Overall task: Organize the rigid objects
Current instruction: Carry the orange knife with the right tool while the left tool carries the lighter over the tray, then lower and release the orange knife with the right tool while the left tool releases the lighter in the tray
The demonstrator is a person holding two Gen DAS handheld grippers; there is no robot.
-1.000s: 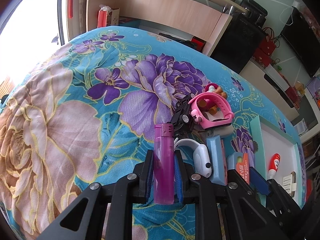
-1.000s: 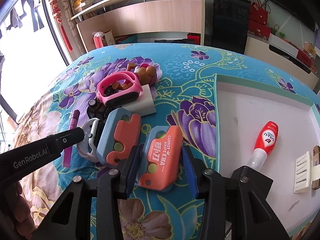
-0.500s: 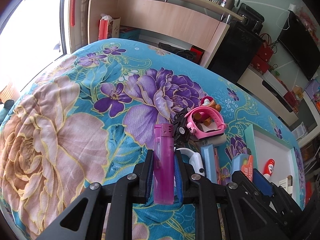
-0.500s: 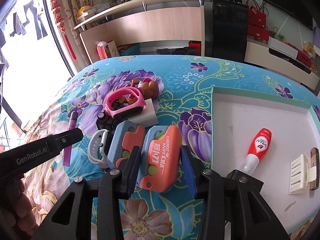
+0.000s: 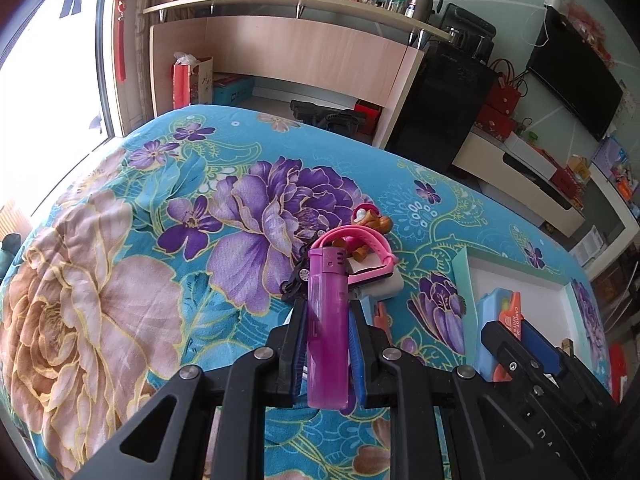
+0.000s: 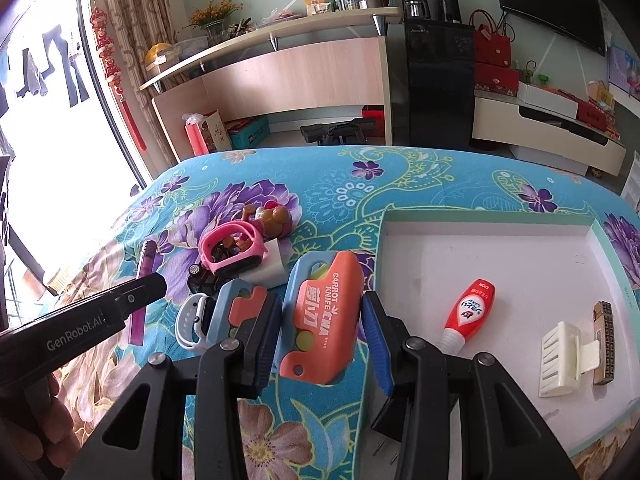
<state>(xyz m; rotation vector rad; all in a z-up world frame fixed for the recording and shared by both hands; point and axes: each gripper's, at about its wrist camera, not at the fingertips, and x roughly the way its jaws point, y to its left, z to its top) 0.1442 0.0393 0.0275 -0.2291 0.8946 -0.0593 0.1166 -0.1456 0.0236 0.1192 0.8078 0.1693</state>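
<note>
My left gripper (image 5: 326, 316) is shut on a purple lighter (image 5: 326, 320), held upright above the floral cloth; it also shows in the right wrist view (image 6: 142, 292). My right gripper (image 6: 320, 320) is shut on an orange and blue carrot knife toy (image 6: 322, 312), lifted just left of the white tray (image 6: 492, 220). In the left wrist view the toy (image 5: 502, 314) hangs over the tray (image 5: 516, 272). A second carrot knife (image 6: 236, 308), a white watch (image 6: 192, 322), a pink watch (image 6: 230, 250), a small black car (image 6: 198, 278) and a brown figure (image 6: 272, 218) lie in a cluster on the cloth.
The tray holds a red and white tube (image 6: 470, 310), a white clip (image 6: 558, 352) and a brown lighter (image 6: 604, 340). A white block (image 6: 270, 264) sits under the pink watch. Shelves, a black cabinet and a TV stand lie beyond the table's far edge.
Both grippers have risen with their objects. The left gripper lifted the lighter off the cloth. The right gripper carried the carrot knife up and rightward to the tray's left edge.
</note>
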